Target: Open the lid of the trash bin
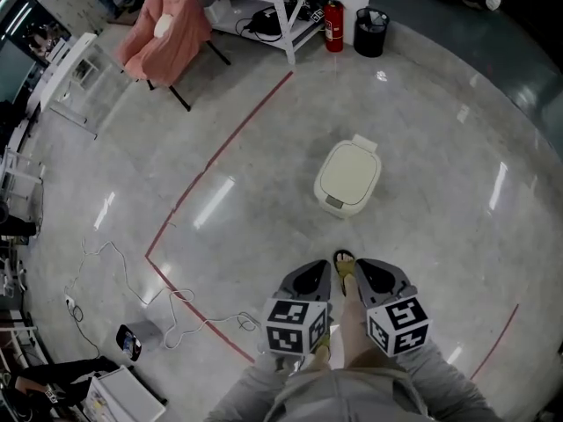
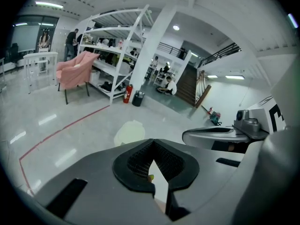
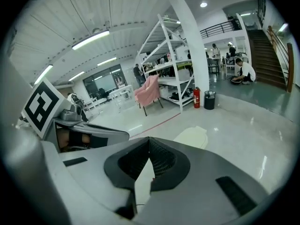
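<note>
A cream trash bin [image 1: 348,178] stands on the grey floor ahead of me with its lid down. It also shows in the left gripper view, trash bin [image 2: 130,131], and in the right gripper view, trash bin [image 3: 192,137], beyond the jaws. My left gripper [image 1: 318,272] and right gripper [image 1: 365,269] hang side by side near my legs, well short of the bin. Both are shut with nothing between the jaws, which meet at the tips of the left gripper [image 2: 153,143] and the right gripper [image 3: 149,140].
A red tape line [image 1: 220,148] crosses the floor left of the bin. A pink chair [image 1: 167,25], a white shelf rack [image 1: 286,11], a fire extinguisher [image 1: 333,25] and a black waste basket [image 1: 370,32] stand at the far side. A white cable [image 1: 114,275] lies at the left.
</note>
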The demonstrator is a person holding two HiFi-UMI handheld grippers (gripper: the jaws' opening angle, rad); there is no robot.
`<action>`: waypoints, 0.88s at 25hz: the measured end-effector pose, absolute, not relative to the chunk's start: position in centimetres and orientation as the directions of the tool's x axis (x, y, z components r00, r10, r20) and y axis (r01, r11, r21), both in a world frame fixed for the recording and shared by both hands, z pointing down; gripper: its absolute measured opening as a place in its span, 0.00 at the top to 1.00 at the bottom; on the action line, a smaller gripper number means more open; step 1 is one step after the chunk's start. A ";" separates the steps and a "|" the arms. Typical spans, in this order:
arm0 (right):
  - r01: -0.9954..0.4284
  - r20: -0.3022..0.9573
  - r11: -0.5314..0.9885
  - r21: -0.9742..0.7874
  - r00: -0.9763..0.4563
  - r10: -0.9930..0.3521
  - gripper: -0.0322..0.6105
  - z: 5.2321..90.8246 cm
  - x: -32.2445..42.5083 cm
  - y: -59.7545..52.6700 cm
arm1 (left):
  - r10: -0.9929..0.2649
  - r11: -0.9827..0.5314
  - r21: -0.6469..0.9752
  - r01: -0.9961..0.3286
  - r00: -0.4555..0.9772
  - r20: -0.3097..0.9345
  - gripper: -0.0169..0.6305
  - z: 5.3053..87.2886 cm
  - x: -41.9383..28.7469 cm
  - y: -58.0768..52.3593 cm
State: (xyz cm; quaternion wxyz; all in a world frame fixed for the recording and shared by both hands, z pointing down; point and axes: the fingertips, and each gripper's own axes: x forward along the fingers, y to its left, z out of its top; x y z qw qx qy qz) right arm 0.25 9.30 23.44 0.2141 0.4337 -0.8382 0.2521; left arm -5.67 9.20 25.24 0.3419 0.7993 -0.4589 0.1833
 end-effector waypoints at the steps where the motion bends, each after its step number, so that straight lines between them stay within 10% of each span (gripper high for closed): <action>1: -0.834 0.588 0.499 -0.235 -0.531 -0.610 0.95 24.2 0.4 8.5 | -0.605 -0.342 0.380 -0.859 0.511 0.611 0.96 25.8 -5.5 8.4; 22: -0.862 0.700 0.427 -0.274 -0.483 -0.526 0.95 42.4 2.8 -2.1 | -0.516 -0.241 0.363 -0.900 0.435 0.738 0.96 46.9 -3.8 -3.1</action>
